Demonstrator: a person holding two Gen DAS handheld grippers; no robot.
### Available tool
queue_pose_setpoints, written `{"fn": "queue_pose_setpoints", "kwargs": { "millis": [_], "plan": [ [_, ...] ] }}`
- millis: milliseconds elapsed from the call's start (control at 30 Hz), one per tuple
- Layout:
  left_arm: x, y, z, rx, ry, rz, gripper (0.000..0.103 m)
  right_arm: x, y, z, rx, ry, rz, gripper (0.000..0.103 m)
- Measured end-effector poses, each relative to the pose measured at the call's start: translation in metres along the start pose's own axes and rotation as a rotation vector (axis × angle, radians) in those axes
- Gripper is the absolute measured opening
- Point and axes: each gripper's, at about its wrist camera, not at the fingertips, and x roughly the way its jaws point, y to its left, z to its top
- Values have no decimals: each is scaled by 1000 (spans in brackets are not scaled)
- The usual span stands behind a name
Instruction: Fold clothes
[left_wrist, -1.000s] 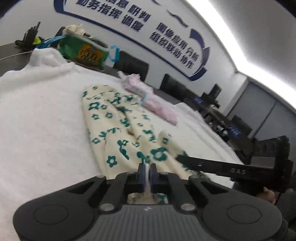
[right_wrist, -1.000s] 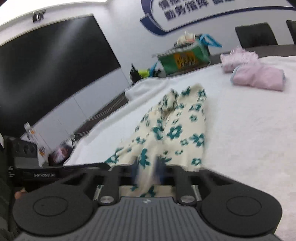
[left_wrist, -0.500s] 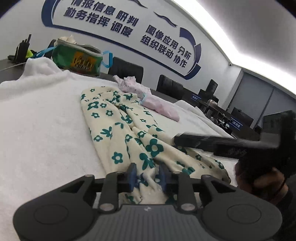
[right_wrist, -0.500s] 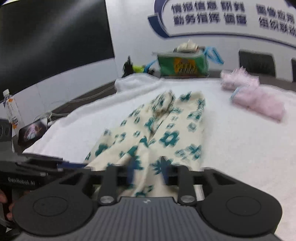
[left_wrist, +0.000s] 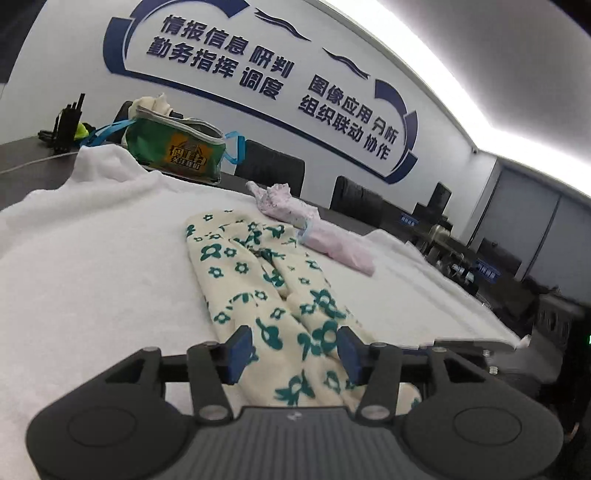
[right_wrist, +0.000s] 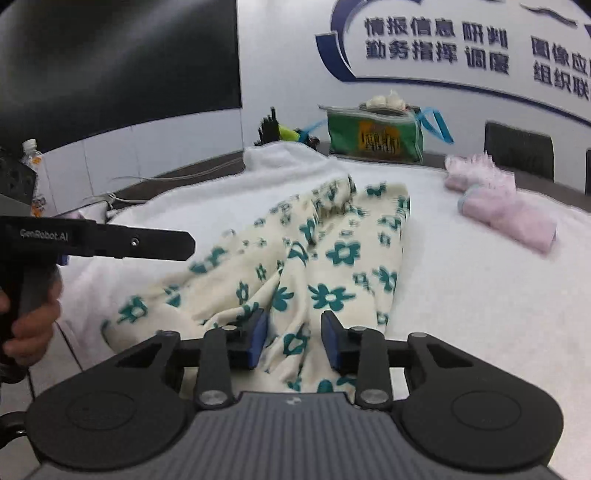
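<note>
Both the left gripper (left_wrist: 291, 349) and right gripper (right_wrist: 293, 338) hang with jaws apart over the flowered trousers (left_wrist: 266, 291), holding nothing. The next fold probably calls for pinching the near hem and carrying it forward.

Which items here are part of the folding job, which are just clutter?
In the job: floral pants, left gripper and right gripper, both open over them; white towel underneath.

Lying about: pink folded clothes, green bag, water bottle, walkie-talkies.
</note>
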Motion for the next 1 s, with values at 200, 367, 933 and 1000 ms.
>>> {"fn": "queue_pose_setpoints", "kwargs": {
  "millis": [200, 367, 933, 1000],
  "plan": [
    [5, -3, 0, -11, 32, 3, 50, -21, -13, 13, 39, -110, -18, 32],
    [25, -9, 0, -15, 111, 29, 16, -21, -21, 16, 88, -122, 50, 26],
    [25, 7, -7, -200, 66, -32, 25, 5, -20, 3, 114, -26, 70, 21],
    [15, 5, -3, -175, 25, -20, 35, -5, -22, 7, 107, -71, 53, 21]
  ]
}}
